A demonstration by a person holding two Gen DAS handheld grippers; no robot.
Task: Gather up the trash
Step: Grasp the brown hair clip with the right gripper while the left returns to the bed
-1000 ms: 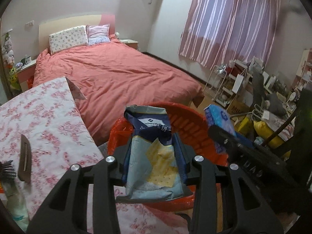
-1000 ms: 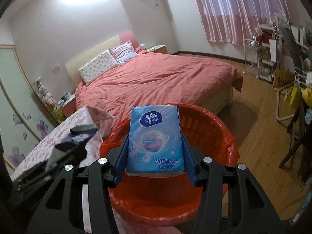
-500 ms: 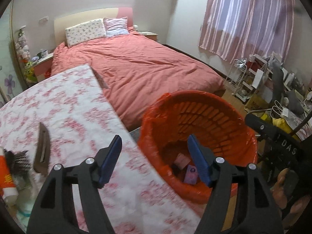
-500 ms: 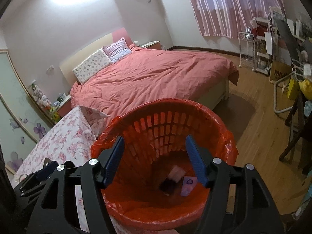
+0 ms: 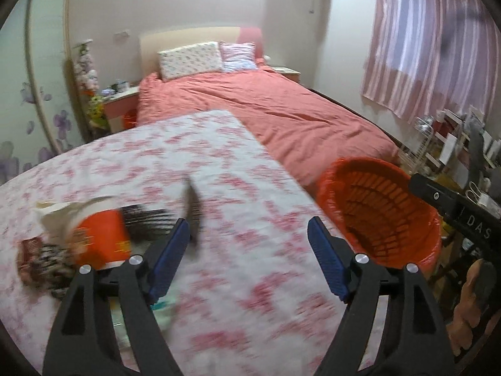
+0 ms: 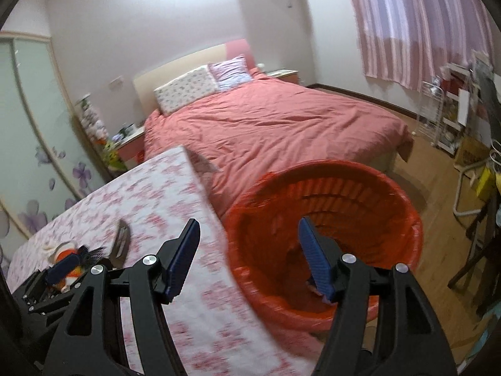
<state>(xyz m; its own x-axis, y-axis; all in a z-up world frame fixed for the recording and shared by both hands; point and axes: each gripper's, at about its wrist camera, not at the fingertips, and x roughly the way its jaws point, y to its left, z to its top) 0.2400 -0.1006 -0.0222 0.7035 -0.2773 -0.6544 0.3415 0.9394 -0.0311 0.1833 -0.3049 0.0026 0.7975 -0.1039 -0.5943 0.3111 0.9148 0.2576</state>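
The left gripper [image 5: 249,235] hangs over the table [image 5: 219,188] with its blue-padded fingers [image 5: 169,260] spread wide and nothing between them. Just past its left finger lies a blurred cluster of things on the floral cloth: an orange container [image 5: 101,241] with a white top, a black hairbrush [image 5: 147,222] touching it, a dark slim strip [image 5: 192,206] angled beside the brush, and a patterned wrapper [image 5: 40,263] at the far left edge. A pale blue-green packet [image 5: 159,308] shows partly beneath the gripper's frame.

The right gripper [image 6: 249,244] also stands with its fingers [image 6: 314,257] wide apart and empty, straddling the table's edge and the orange trash basket [image 6: 404,200]. The basket sits on the wooden floor [image 6: 438,241] just beside the table's right edge, lined with an orange bag; what lies at its bottom is mostly hidden behind the right finger. In the right wrist view the left gripper appears low at the left, near the same orange container [image 6: 67,255] and brush.

Beyond the table and basket stands a bed [image 6: 281,125] with a salmon cover and two pillows [image 6: 184,89]; striped pink curtains [image 6: 422,22] hang on the right wall, with cluttered shelves [image 6: 451,116] below them
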